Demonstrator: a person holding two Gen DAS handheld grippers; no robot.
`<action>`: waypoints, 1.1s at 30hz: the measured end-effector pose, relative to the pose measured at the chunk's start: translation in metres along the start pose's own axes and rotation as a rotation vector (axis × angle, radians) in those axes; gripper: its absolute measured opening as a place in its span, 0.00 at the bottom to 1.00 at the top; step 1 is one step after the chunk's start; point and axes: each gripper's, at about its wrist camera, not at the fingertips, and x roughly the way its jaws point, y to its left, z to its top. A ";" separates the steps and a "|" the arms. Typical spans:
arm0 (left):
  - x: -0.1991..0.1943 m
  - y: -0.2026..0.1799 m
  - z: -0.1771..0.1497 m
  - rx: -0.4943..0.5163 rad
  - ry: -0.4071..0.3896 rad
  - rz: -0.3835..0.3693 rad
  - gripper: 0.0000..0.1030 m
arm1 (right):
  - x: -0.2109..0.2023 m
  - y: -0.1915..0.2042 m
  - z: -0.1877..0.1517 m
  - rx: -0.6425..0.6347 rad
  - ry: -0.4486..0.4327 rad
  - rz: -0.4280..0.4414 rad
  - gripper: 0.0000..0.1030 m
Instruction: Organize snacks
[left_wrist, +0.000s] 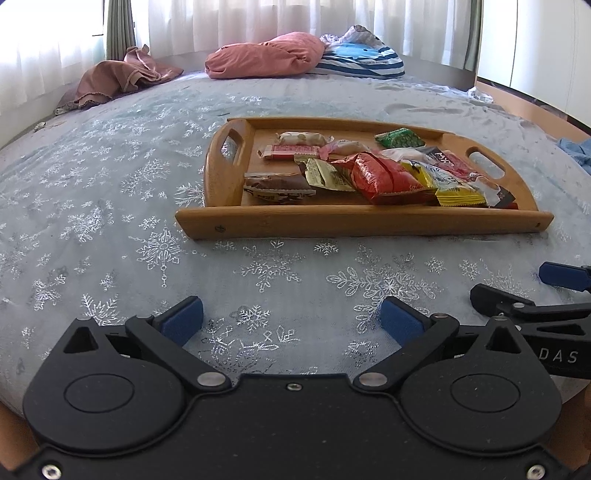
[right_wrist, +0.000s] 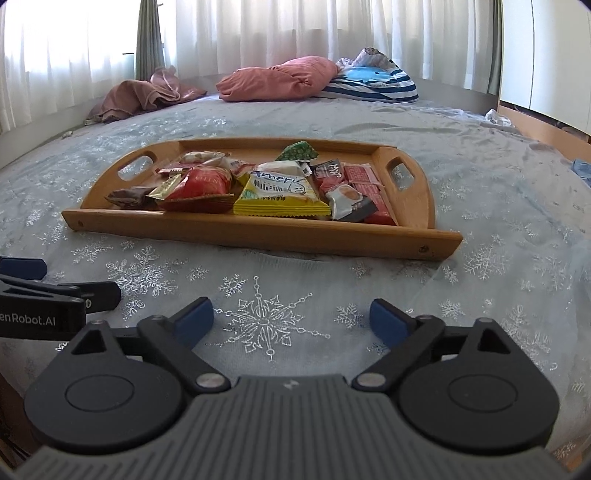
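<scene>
A wooden tray (left_wrist: 332, 221) with two handle cut-outs lies on the bed and holds several wrapped snacks: a red packet (left_wrist: 384, 177), a yellow packet (left_wrist: 454, 192), a brown one (left_wrist: 277, 186), a green one (left_wrist: 399, 138). In the right wrist view the tray (right_wrist: 258, 232) shows the yellow packet (right_wrist: 280, 195) in front, the red packet (right_wrist: 203, 184) to its left. My left gripper (left_wrist: 291, 319) is open and empty, short of the tray. My right gripper (right_wrist: 291, 317) is open and empty, also short of the tray. Each gripper shows at the edge of the other's view.
The bed has a pale blue cover (left_wrist: 110, 221) with silver snowflakes. A pink pillow (left_wrist: 266, 55), a striped blue pillow (left_wrist: 362, 59) and a crumpled mauve cloth (left_wrist: 118, 77) lie at the far end by white curtains. A wooden bed edge (left_wrist: 517, 99) runs on the right.
</scene>
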 end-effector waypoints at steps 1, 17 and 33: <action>0.001 0.000 0.000 0.000 -0.001 -0.001 1.00 | 0.001 0.000 0.000 0.003 0.003 -0.001 0.98; 0.004 0.004 -0.001 0.003 0.012 -0.026 1.00 | 0.009 0.002 0.004 0.007 0.043 -0.002 1.00; 0.004 0.006 -0.001 -0.001 0.017 -0.031 1.00 | 0.010 0.001 0.004 0.001 0.049 0.000 1.00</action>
